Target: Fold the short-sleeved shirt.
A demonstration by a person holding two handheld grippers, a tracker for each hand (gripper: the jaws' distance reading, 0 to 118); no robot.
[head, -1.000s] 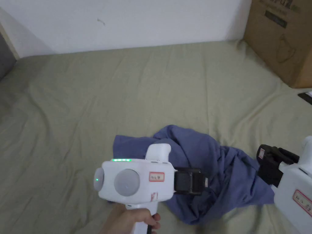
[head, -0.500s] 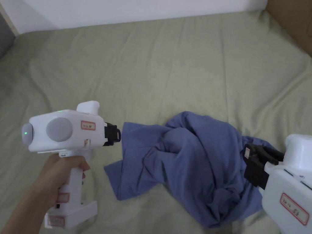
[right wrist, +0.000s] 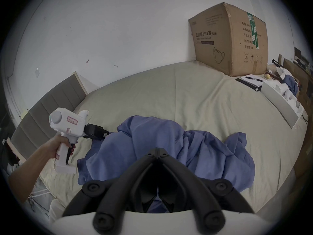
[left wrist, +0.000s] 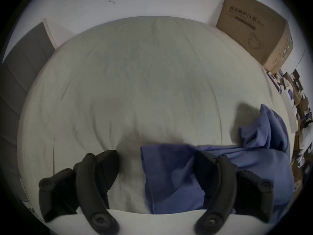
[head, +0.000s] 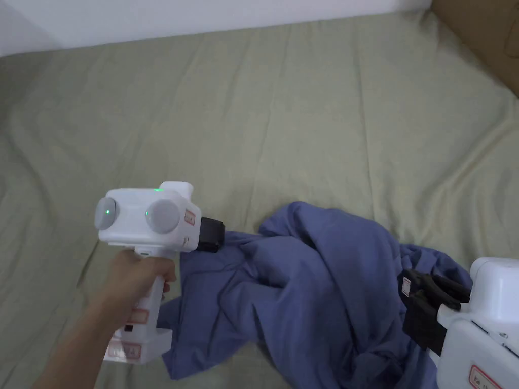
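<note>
A blue short-sleeved shirt (head: 314, 283) lies crumpled on the green bed sheet (head: 253, 126). My left gripper (head: 215, 235) is at the shirt's upper left edge, held by a hand. In the left gripper view this gripper (left wrist: 157, 159) is wide open, and a flat corner of the shirt (left wrist: 169, 170) lies between the jaws, nearer the right one. My right gripper (head: 408, 299) sits at the shirt's right side. In the right gripper view its jaws (right wrist: 158, 151) meet tip to tip above the shirt (right wrist: 160, 133); I cannot see cloth pinched between them. That view also shows the left gripper (right wrist: 101, 133).
A large cardboard box (right wrist: 228, 40) stands at the bed's far right corner against the white wall. A grey headboard (right wrist: 42, 111) runs along the left. Papers (right wrist: 250, 81) and a long white box (right wrist: 281, 103) lie along the right edge. Bare sheet stretches beyond the shirt.
The left gripper went from over the shirt's middle out to the left, then came back to the shirt's upper left edge. The head camera tilted down.
</note>
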